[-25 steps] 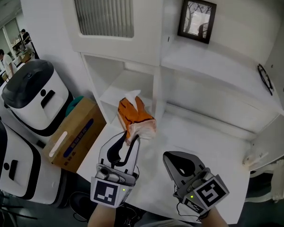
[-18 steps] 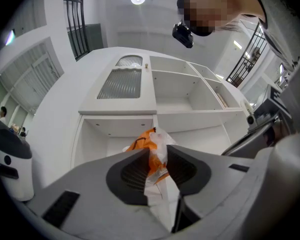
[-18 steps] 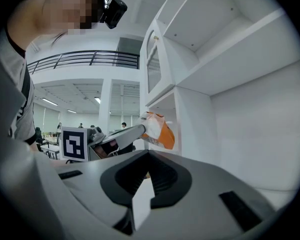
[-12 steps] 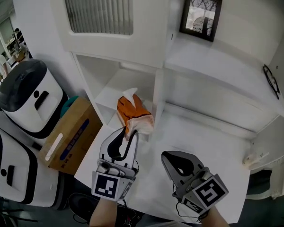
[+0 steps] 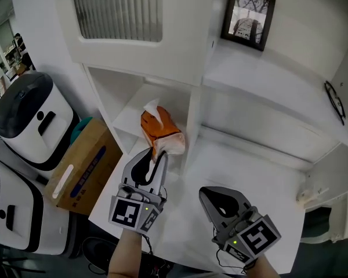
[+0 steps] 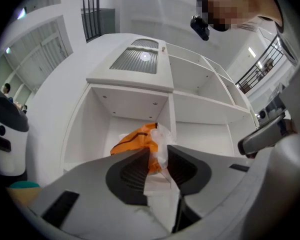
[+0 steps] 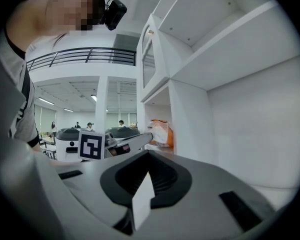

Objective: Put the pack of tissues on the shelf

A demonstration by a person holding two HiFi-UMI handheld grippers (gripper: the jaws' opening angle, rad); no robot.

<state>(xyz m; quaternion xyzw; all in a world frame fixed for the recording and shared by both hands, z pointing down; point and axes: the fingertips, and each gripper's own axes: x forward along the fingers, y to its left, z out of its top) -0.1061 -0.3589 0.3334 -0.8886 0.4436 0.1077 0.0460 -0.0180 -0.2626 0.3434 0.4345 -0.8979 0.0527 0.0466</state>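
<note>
1. Left hand-held gripper (image 5: 158, 158) grips the pack of tissues (image 5: 158, 131) by its end, at the mouth of the left shelf (image 5: 130, 116) bay.
2. Carry it deeper, set it flat, then let go.
3. Right hand-held gripper (image 5: 207, 194): closed, empty.

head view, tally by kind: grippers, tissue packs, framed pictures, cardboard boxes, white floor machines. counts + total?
left gripper and right gripper: 2
pack of tissues: 1
framed picture: 1
cardboard box: 1
white floor machines: 2
total: 7
</note>
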